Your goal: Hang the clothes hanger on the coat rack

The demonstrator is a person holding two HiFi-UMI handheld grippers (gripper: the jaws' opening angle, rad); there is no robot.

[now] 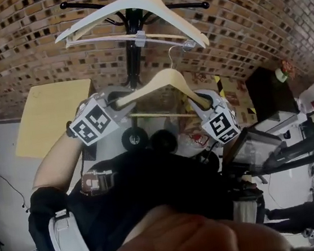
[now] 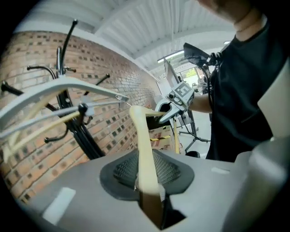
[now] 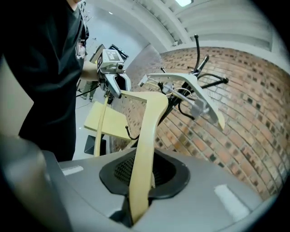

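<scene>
1. At the far left of the head view, a pale yellow tabletop (image 1: 51,118) is seen standing against the brick wall (image 1: 17,48).
2. The left gripper (image 1: 114,103) is held up in front of the person, with its marker cube (image 1: 93,122) turned toward the camera. Its jaws are clamped on the left end of the wooden hanger (image 1: 165,80). In the left gripper view, the pale arm of the hanger is seen pressed against the ribbed black pad (image 2: 122,170).
3. The wooden hanger is carried in the air between the two grippers, roughly level, with its metal hook (image 1: 171,55) pointing upward. It is not yet hung on anything. The hook lies near the lower edge of the hanger above it, but whether the two touch cannot be told.
4. Behind the wooden hanger, a black coat rack (image 1: 132,57) is seen standing before the brick wall. A white hanger (image 1: 131,6) is already hung on the rack, above the wooden one.
5. The right gripper (image 1: 202,102) is raised to the same height as the left. Its jaws are pinched on the right end of the wooden hanger. In the right gripper view, the hanger arm is seen rising from between the jaws and bending toward the left gripper.
6. At the far right, a dark cabinet (image 1: 267,94) is seen near the wall.
</scene>
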